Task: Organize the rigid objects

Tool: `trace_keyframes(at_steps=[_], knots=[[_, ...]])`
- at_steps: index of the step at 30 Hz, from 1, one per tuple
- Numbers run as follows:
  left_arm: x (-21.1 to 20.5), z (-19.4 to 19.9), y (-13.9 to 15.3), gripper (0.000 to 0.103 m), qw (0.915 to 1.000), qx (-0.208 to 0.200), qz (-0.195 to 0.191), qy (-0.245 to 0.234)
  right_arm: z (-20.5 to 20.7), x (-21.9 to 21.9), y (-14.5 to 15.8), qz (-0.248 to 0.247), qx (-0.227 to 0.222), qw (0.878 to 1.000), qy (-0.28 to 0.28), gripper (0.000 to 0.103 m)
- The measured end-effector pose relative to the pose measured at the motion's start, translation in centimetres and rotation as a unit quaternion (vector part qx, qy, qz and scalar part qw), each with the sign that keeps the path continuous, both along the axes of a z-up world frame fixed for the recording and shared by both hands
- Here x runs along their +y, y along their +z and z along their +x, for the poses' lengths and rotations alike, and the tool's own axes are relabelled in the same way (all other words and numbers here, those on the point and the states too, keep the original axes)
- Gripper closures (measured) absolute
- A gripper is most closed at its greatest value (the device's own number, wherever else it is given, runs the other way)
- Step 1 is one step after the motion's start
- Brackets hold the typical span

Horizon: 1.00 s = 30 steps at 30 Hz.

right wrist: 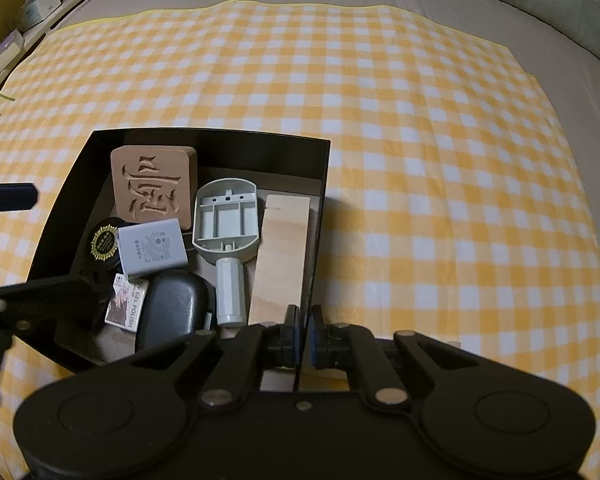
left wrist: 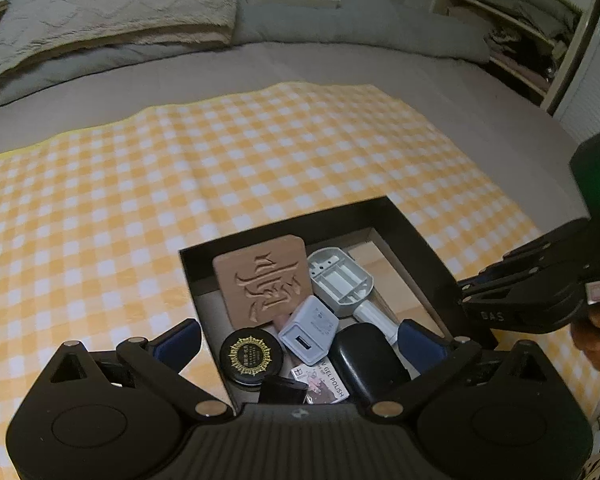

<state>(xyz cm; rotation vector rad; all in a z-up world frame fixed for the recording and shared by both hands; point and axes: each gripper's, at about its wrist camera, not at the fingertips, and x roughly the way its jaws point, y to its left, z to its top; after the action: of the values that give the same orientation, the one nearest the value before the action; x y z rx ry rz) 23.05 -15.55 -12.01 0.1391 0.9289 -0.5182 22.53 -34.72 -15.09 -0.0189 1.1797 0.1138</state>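
Right up close: left tongs (left wrist: 300,340), spread wide, nothing between the blue pads, hanging over the black box (left wrist: 416,240). Right tongs (right wrist: 303,332) clenched on the thin near wall of that box, holding it steady.

Probably a drop-off step. Best to lift the left tongs straight up, with the wide pads kept off the walls. Good to hold the right pinch firm too, since a soft bed can let a box slide or tip.

Under it all, a grey bed (left wrist: 340,72), soft and puffy. On top, a yellow and white checked cloth (right wrist: 420,120), flat with light folds. Then the box, square, with stiff, shiny dark sides.

Inside, all hard things, packed close:
- a pale wood block (right wrist: 280,256), long and smooth, along the right wall
- a brown wood tile (right wrist: 152,188) with a carved sign and round corners
- a grey plastic tool (right wrist: 226,216) with ribs and a stubby handle
- a black case (right wrist: 172,308), rounded and glossy
- a white charger (right wrist: 152,252), blocky
- a round black jar (right wrist: 104,244) with a gold label
- a small gel polish carton (right wrist: 126,304)
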Motion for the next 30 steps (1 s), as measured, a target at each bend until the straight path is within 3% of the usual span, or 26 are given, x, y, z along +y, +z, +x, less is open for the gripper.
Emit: trace_keyframes(at_steps=[11, 17, 23, 30], knots=[[2.4, -2.6, 4.1, 0.0, 0.9982, -0.032, -0.033, 0.038, -2.8, -1.1, 5.0, 0.02, -0.063, 0.998, -0.02, 0.092], [3.9, -4.8, 6.6, 0.0, 0.9948, -0.064, -0.057, 0.056, -6.0, -0.6, 8.8, 0.029, -0.125, 0.992, -0.015, 0.078], [5.5, -7.7, 8.3, 0.0, 0.9896, -0.091, -0.07, 0.087, -9.3, 0.5, 12.0, 0.022, -0.19, 0.982, -0.005, 0.054], [6.4, -11.5, 10.0, 0.0, 0.9835, -0.142, -0.056, 0.098, -13.5, 1.1, 14.2, 0.021, -0.251, 0.968, -0.01, 0.038]])
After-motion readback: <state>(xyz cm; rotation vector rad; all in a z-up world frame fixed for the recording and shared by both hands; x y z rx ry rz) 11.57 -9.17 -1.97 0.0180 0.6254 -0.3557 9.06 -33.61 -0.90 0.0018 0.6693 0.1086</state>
